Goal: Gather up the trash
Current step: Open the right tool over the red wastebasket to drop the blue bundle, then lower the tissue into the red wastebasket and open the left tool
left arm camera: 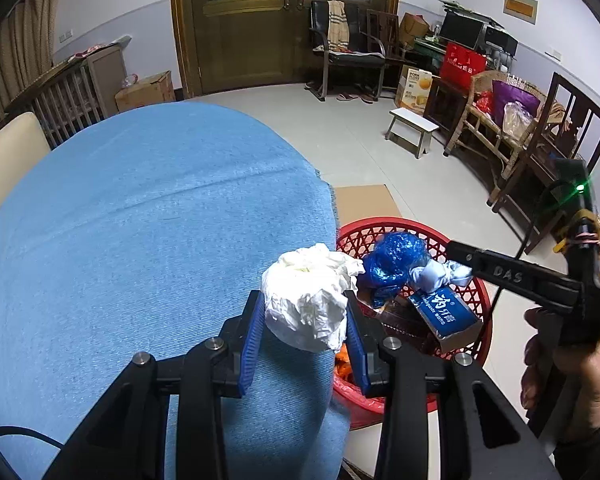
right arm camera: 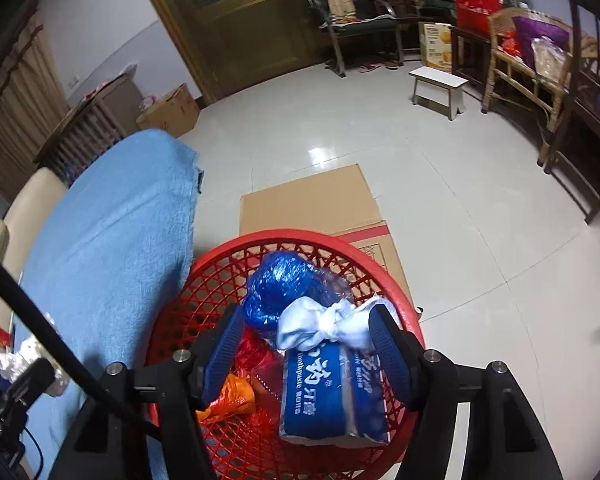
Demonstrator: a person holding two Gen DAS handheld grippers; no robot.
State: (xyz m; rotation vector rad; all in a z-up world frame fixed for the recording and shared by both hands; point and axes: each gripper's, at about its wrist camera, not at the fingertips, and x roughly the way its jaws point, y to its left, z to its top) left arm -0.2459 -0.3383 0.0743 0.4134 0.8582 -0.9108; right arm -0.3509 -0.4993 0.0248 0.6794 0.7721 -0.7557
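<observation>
Here my left gripper [left arm camera: 306, 316] pinches a crumpled white paper wad [left arm camera: 310, 296] over the blue tablecloth's [left arm camera: 140, 220] edge; the red mesh basket [left arm camera: 480, 300] sits just right of it, below. My right gripper [right arm camera: 304, 344] hovers over that basket, jaws wide around a blue bag's white knot [right arm camera: 332, 326] above the toothpaste box [right arm camera: 324, 396].

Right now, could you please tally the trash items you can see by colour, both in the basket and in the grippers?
White: 1, crumpled paper wad held by the left gripper
Blue: 3, plastic bag, knotted pale bag, toothpaste box
Orange: 1, bag
Red: 1, wrapper
Total: 6, five of them inside the red basket.
</observation>
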